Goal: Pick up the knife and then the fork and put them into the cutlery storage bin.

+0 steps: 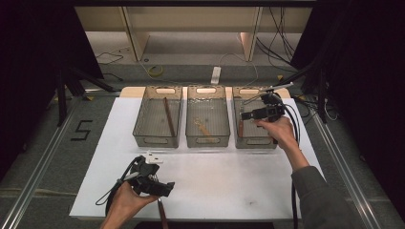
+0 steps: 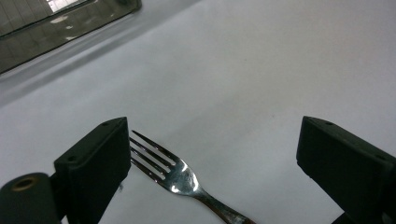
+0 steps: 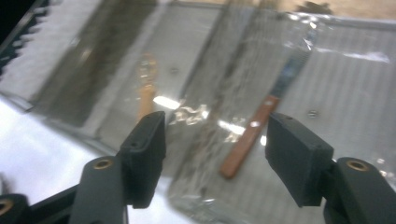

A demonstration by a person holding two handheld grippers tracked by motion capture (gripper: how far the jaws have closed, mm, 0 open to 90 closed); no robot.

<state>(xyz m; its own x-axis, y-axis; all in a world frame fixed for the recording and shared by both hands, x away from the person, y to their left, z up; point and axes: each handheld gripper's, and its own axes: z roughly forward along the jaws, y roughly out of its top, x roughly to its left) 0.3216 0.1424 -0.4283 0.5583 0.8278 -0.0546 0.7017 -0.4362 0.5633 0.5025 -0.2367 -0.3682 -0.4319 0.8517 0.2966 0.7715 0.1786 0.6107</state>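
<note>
A metal fork (image 2: 180, 175) lies on the white table sheet (image 1: 224, 171), its tines between the wide-apart jaws of my left gripper (image 2: 212, 135), which touch nothing. From above, that gripper (image 1: 162, 190) sits low at the front left, with the fork's brown handle (image 1: 163, 215) running toward the table's near edge. My right gripper (image 1: 249, 115) hovers open over the right-hand clear bin (image 1: 255, 141). Between its jaws (image 3: 215, 135) and well below them lies a wooden-handled knife (image 3: 247, 140) on the bin floor, untouched.
Three clear bins stand in a row at the back of the sheet. The left bin (image 1: 155, 140) holds a long brown stick (image 1: 168, 117). The middle bin (image 1: 207, 141) holds a wooden-handled spoon (image 1: 203, 127). Cables trail from both grippers.
</note>
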